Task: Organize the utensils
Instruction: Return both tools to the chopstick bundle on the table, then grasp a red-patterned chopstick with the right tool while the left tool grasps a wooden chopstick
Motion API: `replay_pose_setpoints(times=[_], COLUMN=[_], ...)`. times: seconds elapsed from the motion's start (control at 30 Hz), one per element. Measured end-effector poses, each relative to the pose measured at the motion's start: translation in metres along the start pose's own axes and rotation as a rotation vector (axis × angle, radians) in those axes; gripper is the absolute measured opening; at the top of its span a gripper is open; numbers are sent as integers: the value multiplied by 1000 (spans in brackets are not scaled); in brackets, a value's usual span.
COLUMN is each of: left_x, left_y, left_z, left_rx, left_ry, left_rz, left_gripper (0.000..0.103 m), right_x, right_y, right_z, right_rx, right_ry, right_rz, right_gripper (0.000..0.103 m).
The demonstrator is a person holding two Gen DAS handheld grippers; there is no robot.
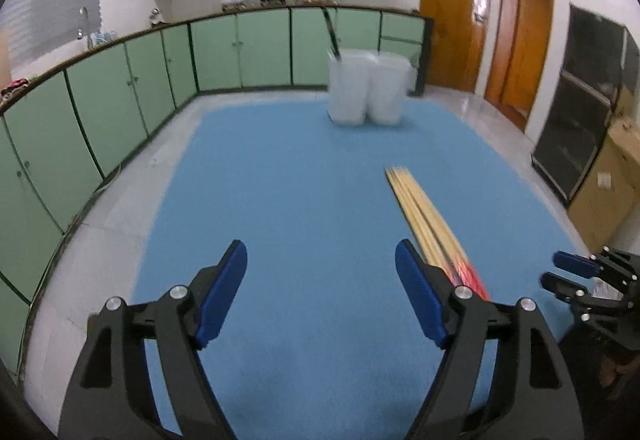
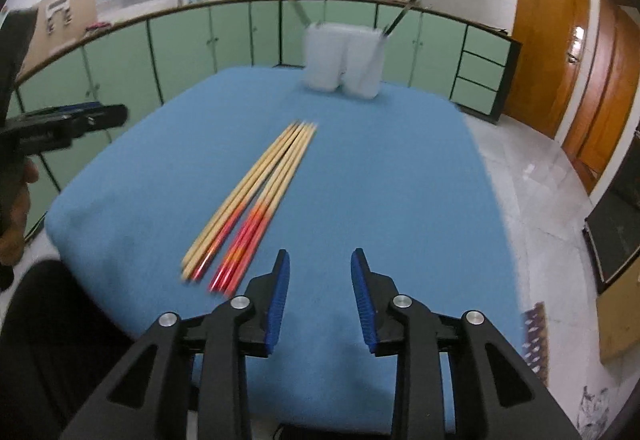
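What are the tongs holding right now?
Nothing. The left tongs and right tongs are both open and empty, above the blue cloth. The wooden red-ended chopsticks lie untouched.

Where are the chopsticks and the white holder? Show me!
chopsticks (image 2: 256, 196): right wrist view, middle of the bundle on the blue cloth.
holder (image 2: 342, 60): right wrist view, front wall of the white container.

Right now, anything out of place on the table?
Only the chopsticks: they lie loose in a fanned bundle on the blue cloth, outside the white holder at the far edge. Nothing spilled or visibly damaged.
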State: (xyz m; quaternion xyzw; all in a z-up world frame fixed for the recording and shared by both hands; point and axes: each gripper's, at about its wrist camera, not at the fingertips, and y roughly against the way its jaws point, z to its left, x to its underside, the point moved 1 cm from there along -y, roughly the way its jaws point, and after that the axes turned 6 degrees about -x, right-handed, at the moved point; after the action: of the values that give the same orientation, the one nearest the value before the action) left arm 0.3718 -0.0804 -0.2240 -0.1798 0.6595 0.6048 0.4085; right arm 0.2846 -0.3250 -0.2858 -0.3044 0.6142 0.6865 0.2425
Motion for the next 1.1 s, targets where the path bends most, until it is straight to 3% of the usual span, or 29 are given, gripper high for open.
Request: replay_pose_setpoints(times=[0.17, 0.37, 0.57, 0.73, 1.1], left_x=[49, 64, 63, 69, 69], left_y=[-10, -19, -25, -27, -35], left_z=[-14, -9, -21, -45, -83], left_rx=[9, 16, 41, 64, 82], left_ry=[-21, 28, 7, -45, -123], left_rz=[62, 93, 100, 106, 108], left_gripper=[75, 75, 75, 75, 77], right_x=[24, 27, 20, 21, 20], right_y=[-15, -24, -32, -28, -27], right_z=[26, 32, 23, 7, -21], right_rx=[-66, -52, -57, -55, -40], right_ry=[5, 35, 26, -19, -66], right_rz=[33, -10, -39, -37, -33], right_gripper=[32, 34, 34, 27, 28])
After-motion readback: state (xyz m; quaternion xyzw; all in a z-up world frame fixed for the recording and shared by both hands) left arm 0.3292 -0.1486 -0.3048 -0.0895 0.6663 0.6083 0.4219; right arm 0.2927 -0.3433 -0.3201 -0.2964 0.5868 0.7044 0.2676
